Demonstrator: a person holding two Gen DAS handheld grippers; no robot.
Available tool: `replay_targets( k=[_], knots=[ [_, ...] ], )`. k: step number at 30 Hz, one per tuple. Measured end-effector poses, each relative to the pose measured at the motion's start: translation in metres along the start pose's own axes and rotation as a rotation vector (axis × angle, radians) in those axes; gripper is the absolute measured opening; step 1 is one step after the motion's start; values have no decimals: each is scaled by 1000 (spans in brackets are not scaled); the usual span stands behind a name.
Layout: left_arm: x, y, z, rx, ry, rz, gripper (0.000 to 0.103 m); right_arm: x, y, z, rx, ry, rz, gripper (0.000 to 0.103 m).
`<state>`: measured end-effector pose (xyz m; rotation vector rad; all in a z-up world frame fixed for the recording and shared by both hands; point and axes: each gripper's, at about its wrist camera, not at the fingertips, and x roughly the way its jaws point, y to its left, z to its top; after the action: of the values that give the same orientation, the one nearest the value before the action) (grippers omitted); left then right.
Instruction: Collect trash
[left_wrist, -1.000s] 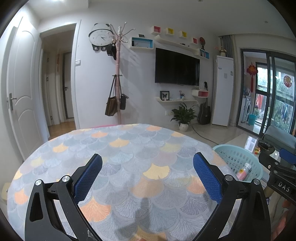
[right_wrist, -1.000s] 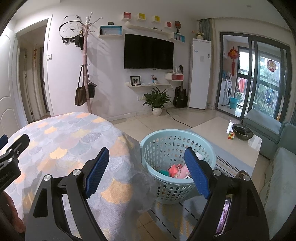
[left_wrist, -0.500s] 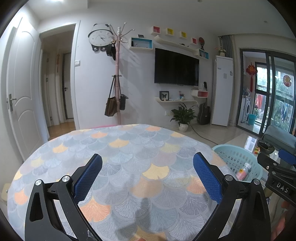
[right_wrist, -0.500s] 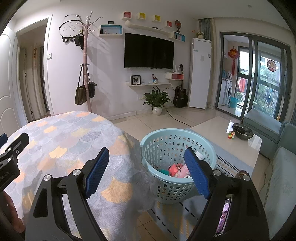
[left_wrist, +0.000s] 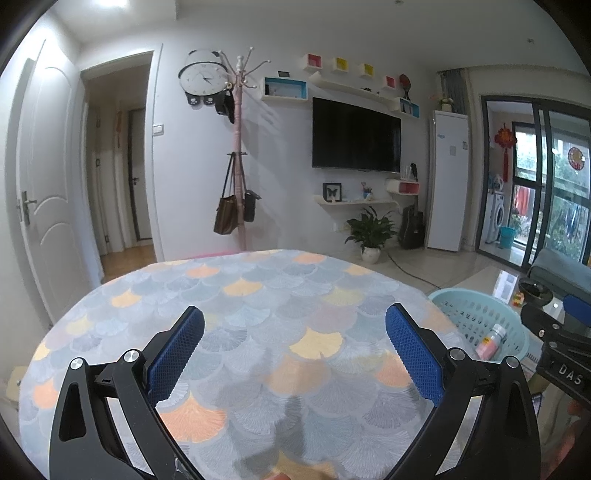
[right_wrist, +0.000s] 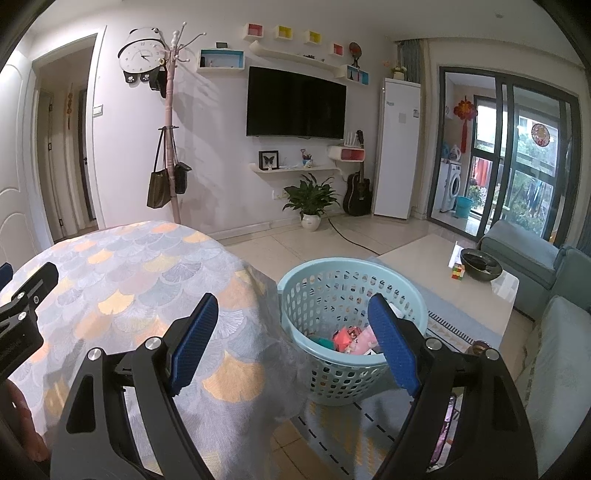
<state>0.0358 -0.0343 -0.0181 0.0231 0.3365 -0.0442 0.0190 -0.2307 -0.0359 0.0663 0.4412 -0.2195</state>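
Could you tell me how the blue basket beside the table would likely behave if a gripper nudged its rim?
The basket looks like thin perforated plastic, so its rim would probably flex a little. It holds only a few small packets, so it seems light and would likely slide on the rug. Its base is narrower than its rim, so a hard push might tip it.

We see wall clock (left_wrist: 202, 76) beside coat rack (left_wrist: 239, 155) with hanging bags | dark TV (right_wrist: 296, 108) above a shelf | potted plant (right_wrist: 311, 201) and guitar (right_wrist: 357, 192) on floor | coffee table (right_wrist: 436, 273) bearing dark bowl (right_wrist: 481, 264)
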Motion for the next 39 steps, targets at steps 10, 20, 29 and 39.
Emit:
replay_targets(
  k=[10,20,29,39],
  knots=[
    [-16,1,7,10,37,39,95,-13,4,1,-15,-4,-11,79],
    [-46,4,12,9,24,21,95,-36,13,7,-25,-23,-9,79],
    [-59,5,13,2,29,12,95,-56,13,10,-23,-35,-14,79],
    [-69,1,14,2,26,21,95,-68,12,16,-16,-47,-17,79]
  ],
)
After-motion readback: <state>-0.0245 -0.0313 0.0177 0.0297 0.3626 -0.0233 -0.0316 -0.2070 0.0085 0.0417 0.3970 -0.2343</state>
